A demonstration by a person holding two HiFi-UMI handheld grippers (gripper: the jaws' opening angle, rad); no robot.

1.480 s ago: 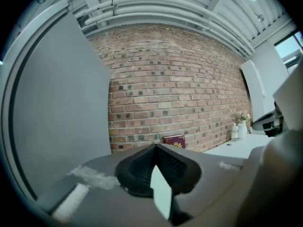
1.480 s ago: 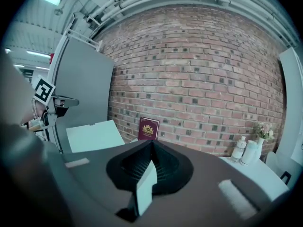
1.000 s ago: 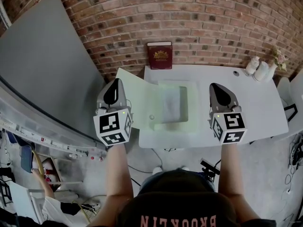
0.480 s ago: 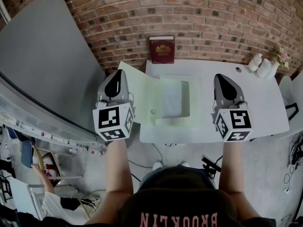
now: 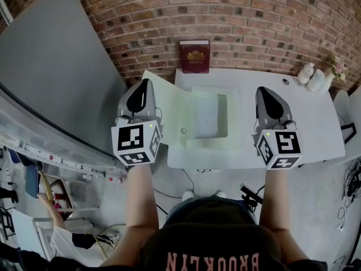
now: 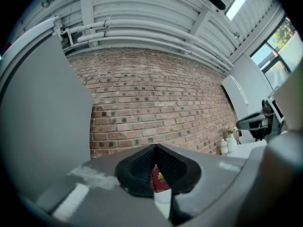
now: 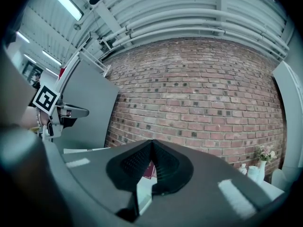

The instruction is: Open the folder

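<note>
A pale green folder [image 5: 206, 120] lies open on the white table [image 5: 299, 117], its cover flap [image 5: 163, 103] spread out past the table's left edge and a sheet showing inside. My left gripper [image 5: 145, 84] hovers over the flap's left side, shut and holding nothing. Right of the folder, my right gripper [image 5: 265, 91] hangs over the table, also shut and bare. In the left gripper view the jaws [image 6: 155, 148] meet at the tips; in the right gripper view the jaws [image 7: 152, 144] are likewise pressed together. Both point level at the brick wall.
A dark red book [image 5: 194, 56] leans against the brick wall behind the folder. Small white bottles and a flower sprig [image 5: 312, 78] stand at the table's far right. A big grey panel [image 5: 51, 78] slants along the left. Cables lie on the floor under the table.
My right gripper has lifted slightly. The left gripper has stayed where it was and the folder lies open as before.
</note>
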